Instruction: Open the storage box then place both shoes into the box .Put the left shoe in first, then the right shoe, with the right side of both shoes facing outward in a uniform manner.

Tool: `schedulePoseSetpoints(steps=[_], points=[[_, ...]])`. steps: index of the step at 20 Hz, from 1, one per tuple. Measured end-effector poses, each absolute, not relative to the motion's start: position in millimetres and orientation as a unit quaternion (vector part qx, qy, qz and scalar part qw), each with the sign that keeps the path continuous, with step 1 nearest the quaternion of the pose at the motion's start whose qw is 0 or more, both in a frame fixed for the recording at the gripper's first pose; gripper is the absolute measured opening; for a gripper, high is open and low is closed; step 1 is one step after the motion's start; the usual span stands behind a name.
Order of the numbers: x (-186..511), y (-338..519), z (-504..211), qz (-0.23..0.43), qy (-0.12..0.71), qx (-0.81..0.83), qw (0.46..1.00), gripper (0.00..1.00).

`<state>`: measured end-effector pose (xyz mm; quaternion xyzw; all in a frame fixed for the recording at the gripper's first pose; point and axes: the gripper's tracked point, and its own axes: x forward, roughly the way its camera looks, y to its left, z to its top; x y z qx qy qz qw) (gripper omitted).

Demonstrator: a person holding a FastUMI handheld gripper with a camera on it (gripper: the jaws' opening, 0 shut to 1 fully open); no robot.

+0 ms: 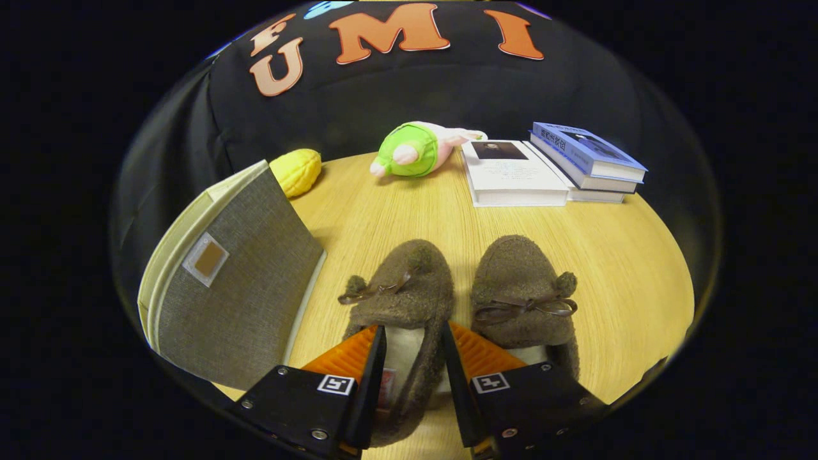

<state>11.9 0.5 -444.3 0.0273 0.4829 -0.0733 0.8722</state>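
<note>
We make out no legible words, blue book well beyond the fingers bears cover characters too small to read, white book beside it, print blurred, gripper fingers spread over left shoe, square coded marker behind each.
</note>
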Motion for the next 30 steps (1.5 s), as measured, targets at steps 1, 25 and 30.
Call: schedulePoseSetpoints(steps=[1,25,30], points=[[11,-6,-453,-0.076,0.49,0.005,0.868,0.5],[95,84,-283,-0.05,0.364,0.252,0.895,0.04],[116,134,-267,-0.027,0.36,0.273,0.892,0.04]])
